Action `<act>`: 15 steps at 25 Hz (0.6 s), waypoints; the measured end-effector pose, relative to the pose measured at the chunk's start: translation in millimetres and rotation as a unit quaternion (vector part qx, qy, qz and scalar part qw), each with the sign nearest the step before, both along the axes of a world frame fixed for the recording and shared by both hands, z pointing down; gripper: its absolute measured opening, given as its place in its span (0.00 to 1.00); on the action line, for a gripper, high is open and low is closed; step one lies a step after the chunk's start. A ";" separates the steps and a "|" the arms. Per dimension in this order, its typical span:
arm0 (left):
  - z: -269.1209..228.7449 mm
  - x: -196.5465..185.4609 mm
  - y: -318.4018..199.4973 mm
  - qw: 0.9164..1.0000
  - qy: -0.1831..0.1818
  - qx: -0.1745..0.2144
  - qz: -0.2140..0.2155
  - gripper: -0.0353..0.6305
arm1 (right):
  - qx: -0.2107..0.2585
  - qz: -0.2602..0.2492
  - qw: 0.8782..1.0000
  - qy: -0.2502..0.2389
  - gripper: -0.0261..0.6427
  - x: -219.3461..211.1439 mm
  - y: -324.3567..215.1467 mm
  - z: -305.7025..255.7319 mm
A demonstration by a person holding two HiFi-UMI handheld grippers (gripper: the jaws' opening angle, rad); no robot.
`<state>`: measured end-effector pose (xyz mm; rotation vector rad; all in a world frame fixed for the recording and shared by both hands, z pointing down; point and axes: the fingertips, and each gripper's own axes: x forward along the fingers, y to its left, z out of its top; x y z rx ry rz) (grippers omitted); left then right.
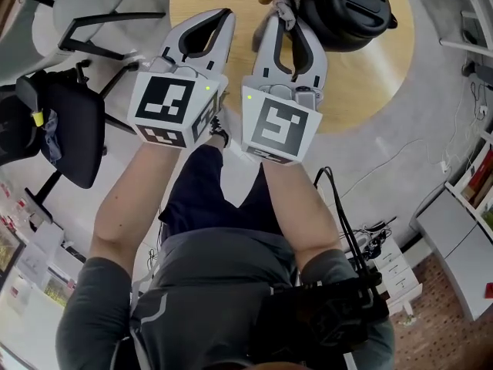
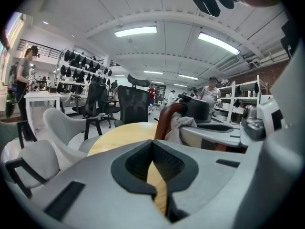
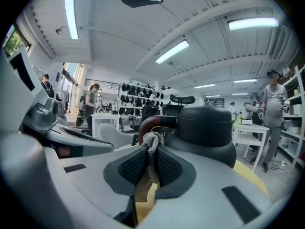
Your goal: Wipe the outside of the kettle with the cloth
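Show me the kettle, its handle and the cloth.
kettle [image 1: 350,14], head view, on its black top.
kettle handle [image 3: 147,123], right gripper view, on the brown curve.
cloth [image 3: 152,139], right gripper view, on the bunch above the jaws.

The head camera looks steeply down from above the person onto the table [image 1: 362,91] and kettle [image 1: 347,10], while each gripper camera sits close behind its own fingers [image 3: 131,168], facing level across that same table, the right one nearer the kettle.
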<state>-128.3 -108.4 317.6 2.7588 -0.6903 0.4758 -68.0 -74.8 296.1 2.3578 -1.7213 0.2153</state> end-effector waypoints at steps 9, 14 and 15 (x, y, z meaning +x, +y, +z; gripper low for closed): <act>1.0 7.7 13.5 1.000 0.001 -0.009 -0.026 0.06 | -0.029 -0.033 0.999 -0.007 0.12 0.5 26.3 5.9; 0.1 15.4 21.0 0.999 0.002 -0.011 -0.045 0.06 | -0.026 -0.054 0.998 -0.022 0.12 7.3 43.5 8.1; 0.4 16.8 23.4 0.999 0.001 -0.012 -0.047 0.06 | -0.026 -0.057 0.998 -0.024 0.12 9.4 47.9 8.8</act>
